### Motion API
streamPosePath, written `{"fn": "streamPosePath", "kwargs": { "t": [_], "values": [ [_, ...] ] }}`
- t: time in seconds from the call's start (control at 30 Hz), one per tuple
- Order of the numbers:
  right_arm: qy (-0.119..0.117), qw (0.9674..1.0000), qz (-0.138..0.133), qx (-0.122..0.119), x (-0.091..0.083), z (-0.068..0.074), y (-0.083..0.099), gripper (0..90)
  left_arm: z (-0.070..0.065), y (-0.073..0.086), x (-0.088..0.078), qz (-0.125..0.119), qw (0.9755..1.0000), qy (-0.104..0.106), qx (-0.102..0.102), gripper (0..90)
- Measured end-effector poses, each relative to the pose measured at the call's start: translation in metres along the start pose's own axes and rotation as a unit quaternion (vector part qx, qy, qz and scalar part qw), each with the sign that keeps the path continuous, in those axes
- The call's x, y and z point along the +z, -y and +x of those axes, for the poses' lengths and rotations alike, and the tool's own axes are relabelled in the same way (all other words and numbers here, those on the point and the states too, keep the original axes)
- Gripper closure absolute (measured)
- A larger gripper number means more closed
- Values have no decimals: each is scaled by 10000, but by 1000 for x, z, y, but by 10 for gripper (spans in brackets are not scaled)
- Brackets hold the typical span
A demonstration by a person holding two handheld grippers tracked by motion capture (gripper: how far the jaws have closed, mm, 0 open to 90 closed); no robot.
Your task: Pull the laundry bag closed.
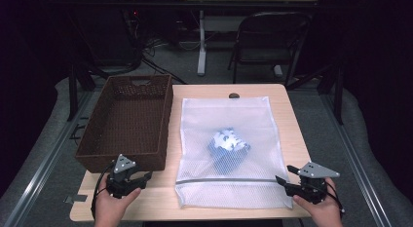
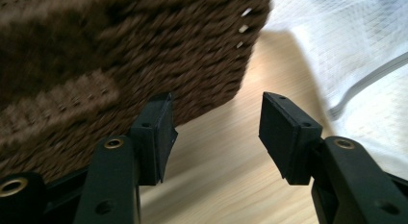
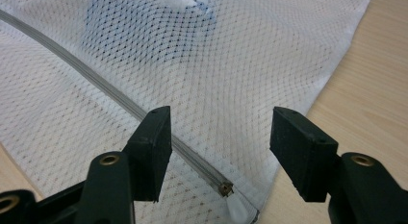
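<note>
Right gripper (image 3: pixel 219 137) open over mesh bag (image 3: pixel 202 75) zipper pull (image 3: pixel 225 188) (no readable labels)

Mesh bag (image 1: pixel 229 115): white, fine net pattern, grey zipper (image 1: pixel 226 180) across near end. Garment inside (image 1: pixel 228 145): blue and white print. Basket (image 1: pixel 127 121) on left: dark brown weave. Table (image 1: pixel 287 115): light wood grain. Both grippers, left (image 1: pixel 141 180) and right (image 1: pixel 282 182): black, grey top plates.
</note>
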State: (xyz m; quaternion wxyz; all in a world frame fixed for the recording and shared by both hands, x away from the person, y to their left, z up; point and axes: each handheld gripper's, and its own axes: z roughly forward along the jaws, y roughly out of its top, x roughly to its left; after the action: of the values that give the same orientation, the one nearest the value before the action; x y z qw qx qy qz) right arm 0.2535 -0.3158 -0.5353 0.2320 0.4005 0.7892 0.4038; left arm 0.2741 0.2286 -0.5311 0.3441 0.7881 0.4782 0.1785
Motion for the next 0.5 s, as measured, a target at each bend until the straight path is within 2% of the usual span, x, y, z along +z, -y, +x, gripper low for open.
{"fn": "streamPosePath", "kwargs": {
  "t": [0.17, 0.33, 0.5],
  "values": [
    [30, 9998, -112, 170, 2, -2, 8, 390, 7, 10, -2, -42, 10000, -69, -38, 445],
    [116, 9997, -140, 187, 2, -5, 11, 391, 12, 19, -3, -124, 9998, -146, 0, 442],
    [205, 9993, -135, 286, 2, -9, 16, 397, 21, 26, -2, -165, 9995, -195, -208, 447]
  ]
}}
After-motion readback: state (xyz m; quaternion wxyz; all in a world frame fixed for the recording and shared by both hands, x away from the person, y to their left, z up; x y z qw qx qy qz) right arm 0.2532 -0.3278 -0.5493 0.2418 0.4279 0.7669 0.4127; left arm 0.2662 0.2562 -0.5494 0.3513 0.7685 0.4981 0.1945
